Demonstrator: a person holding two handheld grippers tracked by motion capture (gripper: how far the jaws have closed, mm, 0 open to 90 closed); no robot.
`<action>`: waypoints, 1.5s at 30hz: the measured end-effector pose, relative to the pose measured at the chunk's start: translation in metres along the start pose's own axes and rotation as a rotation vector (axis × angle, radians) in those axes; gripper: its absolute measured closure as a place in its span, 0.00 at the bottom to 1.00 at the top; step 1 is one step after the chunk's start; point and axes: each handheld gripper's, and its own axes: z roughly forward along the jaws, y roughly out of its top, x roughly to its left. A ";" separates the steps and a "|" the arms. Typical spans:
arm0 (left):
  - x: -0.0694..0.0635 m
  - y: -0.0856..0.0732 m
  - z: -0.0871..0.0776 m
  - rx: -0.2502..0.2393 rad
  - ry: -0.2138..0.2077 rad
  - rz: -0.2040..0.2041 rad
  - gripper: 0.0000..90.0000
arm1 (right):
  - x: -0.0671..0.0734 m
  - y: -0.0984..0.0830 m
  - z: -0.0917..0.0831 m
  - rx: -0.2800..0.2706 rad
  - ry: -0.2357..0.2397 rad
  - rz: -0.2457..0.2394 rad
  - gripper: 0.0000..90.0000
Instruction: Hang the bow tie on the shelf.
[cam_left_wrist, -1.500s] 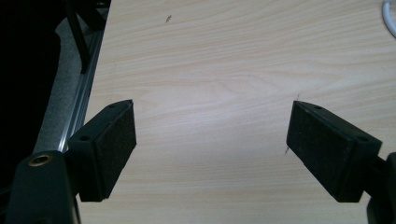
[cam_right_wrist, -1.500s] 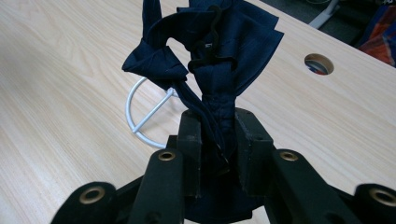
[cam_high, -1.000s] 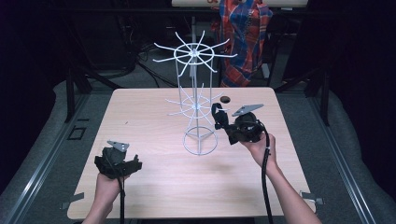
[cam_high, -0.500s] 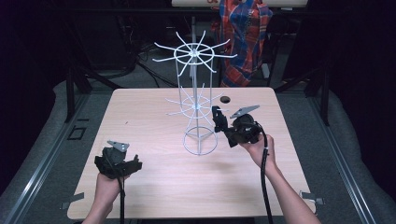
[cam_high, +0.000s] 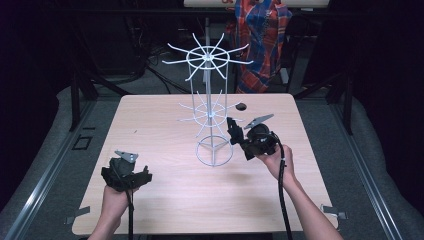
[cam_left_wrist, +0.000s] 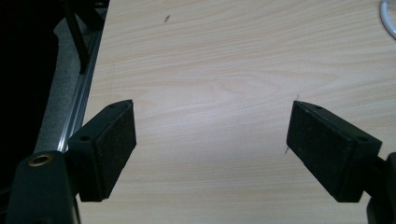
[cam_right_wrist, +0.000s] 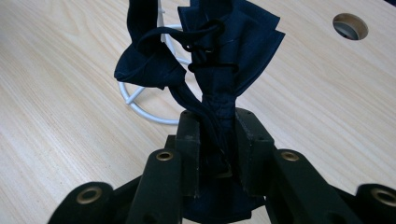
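A white wire rack (cam_high: 208, 59) with radiating hooks stands upright at the middle of the table (cam_high: 165, 125). Its round base (cam_right_wrist: 140, 110) lies just behind the cloth in the right gripper view. My right gripper (cam_high: 238, 137) is just right of the base and is shut on a dark navy cloth (cam_right_wrist: 224, 42). The cloth's folds and a thin black loop stick up above the jaws. From above, the cloth (cam_high: 233, 129) points toward the rack's lower hooks. My left gripper (cam_high: 126, 173) sits low at the front left, open, with bare wood between its pads (cam_left_wrist: 114, 144).
A round hole (cam_high: 241, 106) is cut in the table behind the right gripper, also seen as a hole (cam_right_wrist: 350, 25) at the upper right. A person in a plaid shirt (cam_high: 262, 35) stands beyond the far edge. Dark floor and metal rails surround the table.
My right gripper has drifted a little toward the near edge with the cloth still in it. The left gripper has stayed put.
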 end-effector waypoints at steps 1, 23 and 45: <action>0.000 0.000 0.000 0.001 -0.001 0.000 0.18 | 0.000 0.000 0.000 -0.004 0.001 0.003 0.81; 0.000 0.000 0.000 -0.002 -0.001 -0.001 0.18 | -0.001 -0.001 0.005 0.024 -0.004 0.001 0.75; 0.001 0.000 -0.002 -0.003 -0.006 -0.003 0.18 | -0.004 -0.006 0.003 0.073 0.054 0.016 0.47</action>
